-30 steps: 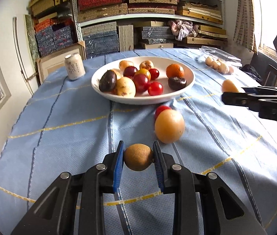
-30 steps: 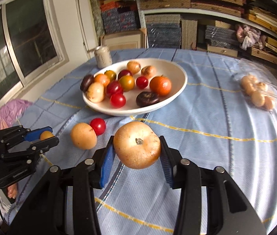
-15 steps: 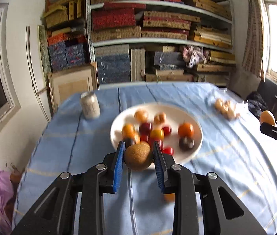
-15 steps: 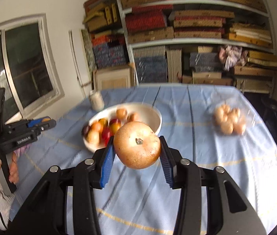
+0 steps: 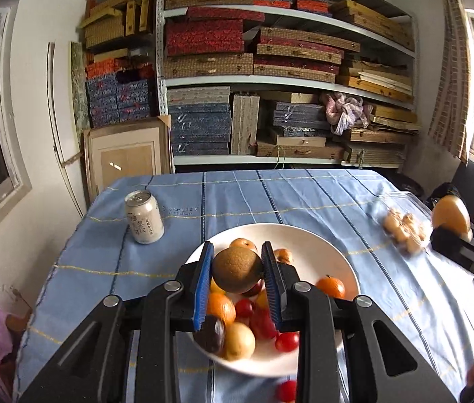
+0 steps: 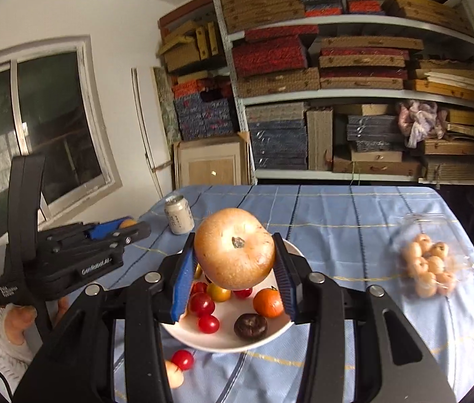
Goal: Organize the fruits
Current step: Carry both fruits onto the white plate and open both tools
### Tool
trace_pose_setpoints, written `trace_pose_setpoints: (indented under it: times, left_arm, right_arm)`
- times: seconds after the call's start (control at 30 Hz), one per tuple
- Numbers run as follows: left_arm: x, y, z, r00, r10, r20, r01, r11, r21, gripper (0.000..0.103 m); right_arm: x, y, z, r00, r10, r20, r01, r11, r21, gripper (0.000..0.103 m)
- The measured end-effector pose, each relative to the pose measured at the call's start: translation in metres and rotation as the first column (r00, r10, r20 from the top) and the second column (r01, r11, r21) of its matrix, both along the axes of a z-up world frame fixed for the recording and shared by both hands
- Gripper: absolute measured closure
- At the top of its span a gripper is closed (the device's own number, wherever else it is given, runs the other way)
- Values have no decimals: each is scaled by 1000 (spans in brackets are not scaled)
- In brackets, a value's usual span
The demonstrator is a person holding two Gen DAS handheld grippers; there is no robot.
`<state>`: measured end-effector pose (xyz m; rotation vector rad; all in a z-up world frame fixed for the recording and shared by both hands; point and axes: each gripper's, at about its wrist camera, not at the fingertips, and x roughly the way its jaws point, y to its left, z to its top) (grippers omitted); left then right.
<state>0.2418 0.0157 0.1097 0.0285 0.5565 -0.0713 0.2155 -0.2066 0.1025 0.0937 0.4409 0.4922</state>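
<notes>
Left gripper (image 5: 237, 270) hides plate (image 5: 307, 235) fruit; blurred bagged (image 5: 403, 231) items, maybe fruit.

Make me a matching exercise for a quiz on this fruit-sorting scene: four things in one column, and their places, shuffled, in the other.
Things:
1. brown round fruit
2. large yellow fruit
3. drink can
4. dark purple fruit

Places:
A. standing on the tablecloth, beyond the plate
B. clamped in the right claw
C. lying on the white plate
D. clamped in the left claw

Pairs: 1-D, 2-B, 3-A, 4-C
</notes>
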Motion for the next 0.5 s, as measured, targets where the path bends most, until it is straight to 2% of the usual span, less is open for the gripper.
trace_pose_setpoints:
  times: [0.37, 0.5]
  left_arm:
    - [91, 23, -41, 992, 45, -119, -48, 999, -21, 74]
    - [111, 31, -58, 986, 54, -160, -59, 998, -25, 74]
  right_arm:
    - [87, 40, -52, 995, 10, -104, -20, 995, -97, 61]
    - [121, 48, -76, 989, -2, -151, -19, 990, -143, 61]
